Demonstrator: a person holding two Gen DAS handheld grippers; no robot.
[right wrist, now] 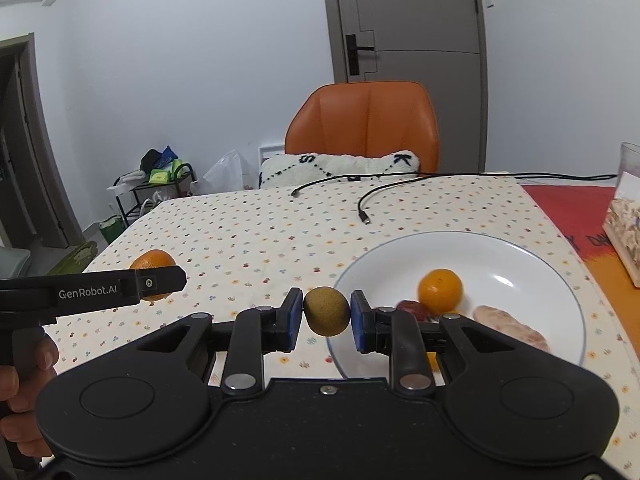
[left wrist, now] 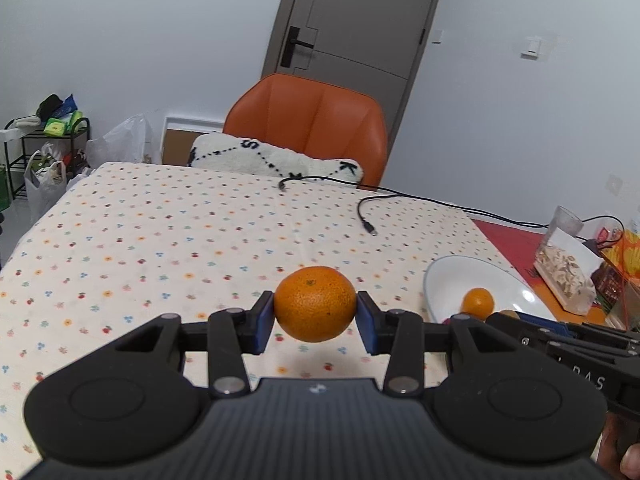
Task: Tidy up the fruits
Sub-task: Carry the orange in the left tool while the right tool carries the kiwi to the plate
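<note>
From the left wrist, the left hand-held gripper (left wrist: 315, 316) pinches a large round orange mandarin (left wrist: 315, 303) between its blue pads, held above the desk (left wrist: 160, 232) with its dotted cloth. A white ceramic plate (left wrist: 452, 280) to the right holds a smaller round orange fruit (left wrist: 477, 303).

From the right wrist, the right hand-held gripper (right wrist: 326, 316) clamps a small round greenish-brown fruit (right wrist: 326, 311) at the plate's left rim, just above it. A reddish fruit (right wrist: 412, 309) and a pale pink piece (right wrist: 512, 330) also lie in the plate.

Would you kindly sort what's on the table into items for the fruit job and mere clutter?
Job: orange in left gripper; brown round fruit in right gripper; white plate holding small orange.
Clutter: black cable, snack bag, cushion.
</note>
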